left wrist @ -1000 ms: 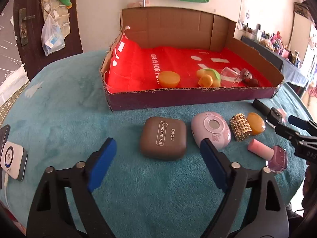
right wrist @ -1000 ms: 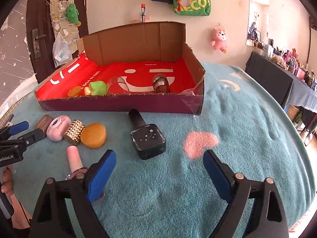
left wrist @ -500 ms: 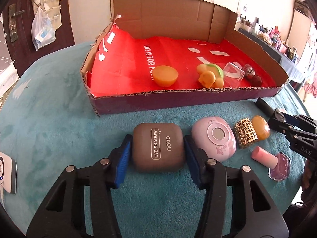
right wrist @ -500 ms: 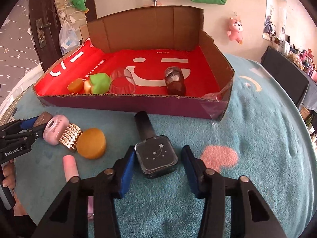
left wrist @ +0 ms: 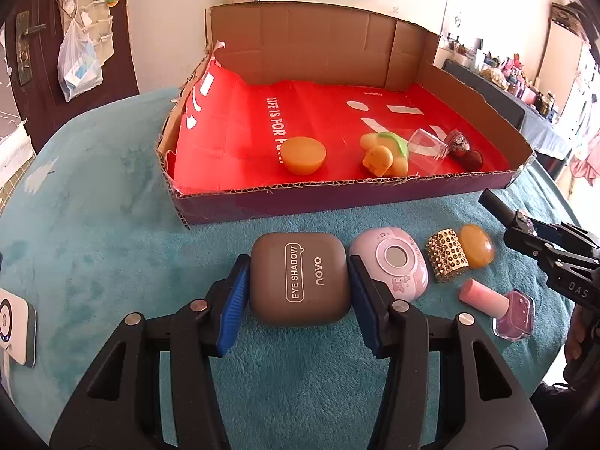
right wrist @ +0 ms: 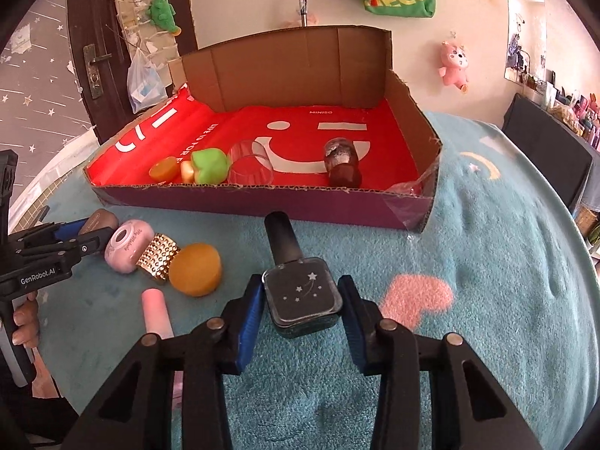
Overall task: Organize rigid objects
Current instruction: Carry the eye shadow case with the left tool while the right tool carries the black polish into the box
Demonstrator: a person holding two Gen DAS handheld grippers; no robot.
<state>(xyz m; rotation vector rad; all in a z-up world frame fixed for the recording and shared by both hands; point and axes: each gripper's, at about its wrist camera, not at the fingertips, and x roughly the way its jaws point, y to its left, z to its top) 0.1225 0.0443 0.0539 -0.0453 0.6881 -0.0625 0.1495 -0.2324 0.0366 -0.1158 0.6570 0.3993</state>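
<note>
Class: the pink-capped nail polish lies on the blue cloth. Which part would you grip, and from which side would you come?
Grip the pink cap: it is a plain cylinder, narrower than the flared purple bottle. The polish lies flat, so come from above with fingers across the cap, one on each long side. The studded gold piece sits close beyond, so probably keep the grip near the cap's middle.

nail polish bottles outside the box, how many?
2. The dark nail polish bottle lies between the right gripper jaws; the pink nail polish bottle lies on the blanket, right of the row. Others may be hidden.
</note>
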